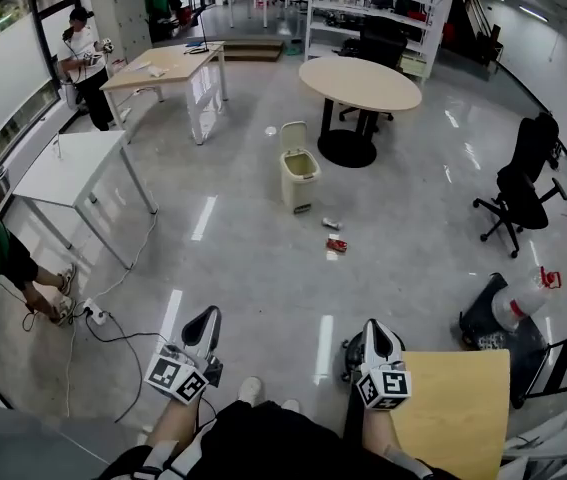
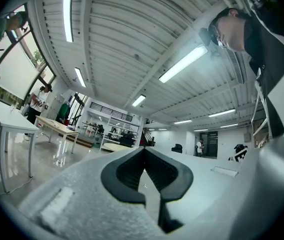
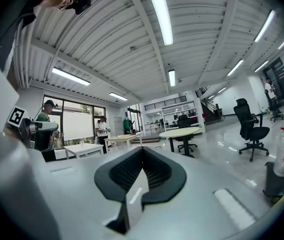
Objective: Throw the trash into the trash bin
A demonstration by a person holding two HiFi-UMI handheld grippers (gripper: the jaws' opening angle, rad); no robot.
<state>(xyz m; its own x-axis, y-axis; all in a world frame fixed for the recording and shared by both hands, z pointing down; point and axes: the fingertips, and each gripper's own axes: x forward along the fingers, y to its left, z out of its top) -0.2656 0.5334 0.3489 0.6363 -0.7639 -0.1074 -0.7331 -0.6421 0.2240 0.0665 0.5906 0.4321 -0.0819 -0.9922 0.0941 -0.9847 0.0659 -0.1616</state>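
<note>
Cream bin [image 1: 299, 176] out on the glossy grey floor [image 1: 243, 258], lid [image 1: 292, 134] tipped up and back, mouth open. On the floor just in front of the bin, on the camera's side and slightly right: a small silvery can [image 1: 331, 224], closest to the bin, and a red scrap [image 1: 336, 245] a little farther from it. Both outside the bin and not touching it. Behind the bin and to its right, a round tabletop [image 1: 360, 83] on a black foot. Behind the bin to its left, a long wooden tabletop [image 1: 163, 66] with a person [image 1: 83, 53] at its far end. Left of the bin, a white tabletop [image 1: 68, 168]. Well right of the bin, a black chair [image 1: 516, 193]. Also right of the bin but more toward the camera, a spray bottle [image 1: 525, 298].

Well short of the bin, at the bottom of the head view, the left tongs [image 1: 206, 318] and the right tongs [image 1: 378, 330], side by side, noses toward the bin, far from both can and red scrap. Seen along their own length, left tongs [image 2: 143, 151] narrow, tips pressed together, nothing between. Right tongs [image 3: 142, 150] likewise closed tip to tip and empty, round tabletop ahead.
</note>
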